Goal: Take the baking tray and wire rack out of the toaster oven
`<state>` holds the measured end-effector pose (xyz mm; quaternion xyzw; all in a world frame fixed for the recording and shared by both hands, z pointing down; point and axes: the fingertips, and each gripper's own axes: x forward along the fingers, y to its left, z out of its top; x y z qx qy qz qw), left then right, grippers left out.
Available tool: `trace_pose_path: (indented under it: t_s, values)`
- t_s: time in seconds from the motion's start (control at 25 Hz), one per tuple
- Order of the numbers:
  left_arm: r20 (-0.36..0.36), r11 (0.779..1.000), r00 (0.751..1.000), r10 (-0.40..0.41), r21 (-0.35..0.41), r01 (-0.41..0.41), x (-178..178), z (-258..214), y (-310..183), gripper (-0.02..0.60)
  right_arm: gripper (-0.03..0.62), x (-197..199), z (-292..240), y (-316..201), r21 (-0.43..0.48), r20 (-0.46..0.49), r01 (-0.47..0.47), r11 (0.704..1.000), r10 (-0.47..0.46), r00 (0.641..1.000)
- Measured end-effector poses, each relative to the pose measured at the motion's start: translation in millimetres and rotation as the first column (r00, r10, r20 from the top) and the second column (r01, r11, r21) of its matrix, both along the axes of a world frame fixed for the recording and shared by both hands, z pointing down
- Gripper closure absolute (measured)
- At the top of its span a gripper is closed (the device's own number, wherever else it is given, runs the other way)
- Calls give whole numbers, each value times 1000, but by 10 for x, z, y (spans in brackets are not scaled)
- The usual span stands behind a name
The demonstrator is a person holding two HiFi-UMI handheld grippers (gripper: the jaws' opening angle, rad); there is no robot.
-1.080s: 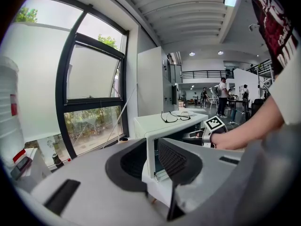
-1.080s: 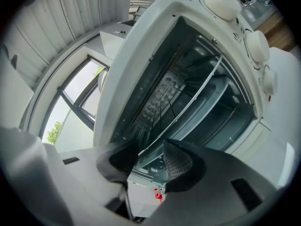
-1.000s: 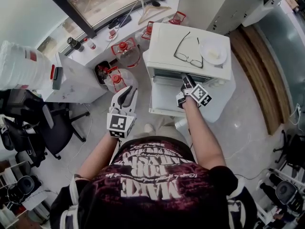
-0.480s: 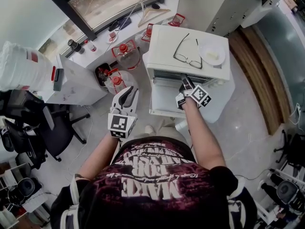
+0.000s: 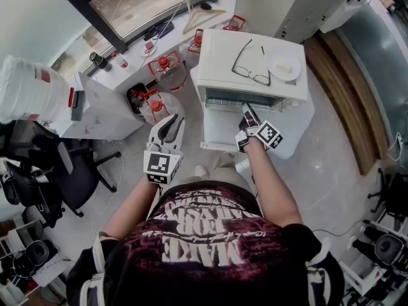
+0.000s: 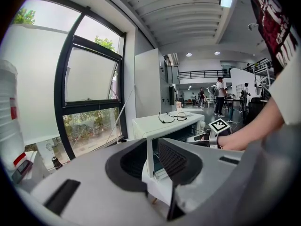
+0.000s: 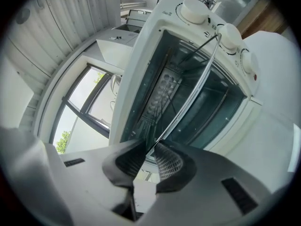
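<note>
White toaster oven (image 5: pixel 217 56) stands with its door (image 5: pixel 223 131) dropped open toward the person, and glasses (image 5: pixel 250 69) and a plate (image 5: pixel 284 65) lie on its top. The wire rack (image 5: pixel 229 99) sits at the oven's mouth, its front edge just over the door. The right gripper (image 5: pixel 247 110) has just been closing and now pinches that front wire (image 7: pixel 183 114) between its narrow jaws (image 7: pixel 149 154). The left gripper (image 5: pixel 169 125) hangs off to the oven's left, well apart from it, jaws spread with nothing between them (image 6: pixel 151 161).
</note>
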<state>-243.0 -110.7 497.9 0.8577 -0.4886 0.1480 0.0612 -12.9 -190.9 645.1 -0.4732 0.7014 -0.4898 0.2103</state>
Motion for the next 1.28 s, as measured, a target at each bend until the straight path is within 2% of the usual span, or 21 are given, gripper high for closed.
trace_pose_path:
  t_s: [0.2, 0.32, 0.68, 0.8, 0.92, 0.96, 1.08, 1.28]
  values:
    - [2, 1000, 1000, 8, -2, -8, 7, 26, 27, 514, 522, -6, 23, 90, -4, -3, 0, 1000, 0, 1000]
    - [3, 1000, 1000, 6, -6, -6, 2, 40, 17, 514, 422, -2, 6, 31, 13, 9, 4, 1000, -4, 1000]
    - [13, 1000, 1000, -14, -6, 14, -16, 16, -57, 514, 395, 26, 82, -274, -11, 76, -18, 1000, 19, 997]
    - [15, 1000, 1000, -26, -9, 26, -39, 21, -89, 514, 439, 29, 99, -340, -16, 78, -33, 999, 34, 996]
    - [14, 999, 999, -34, -11, 34, -59, 34, -116, 514, 516, 61, 120, -376, -21, 68, -59, 998, 60, 996]
    - [13, 999, 999, -36, -10, 36, -63, 34, -123, 514, 519, 65, 116, -384, -19, 69, -61, 998, 63, 996]
    - [10, 999, 999, -38, -6, 38, -69, 20, -132, 514, 573, 48, 70, -390, 0, 104, -55, 999, 54, 993]
    - [8, 999, 999, -31, 7, 31, -73, -25, -122, 514, 579, 26, 41, -325, 1, 114, -38, 999, 38, 993]
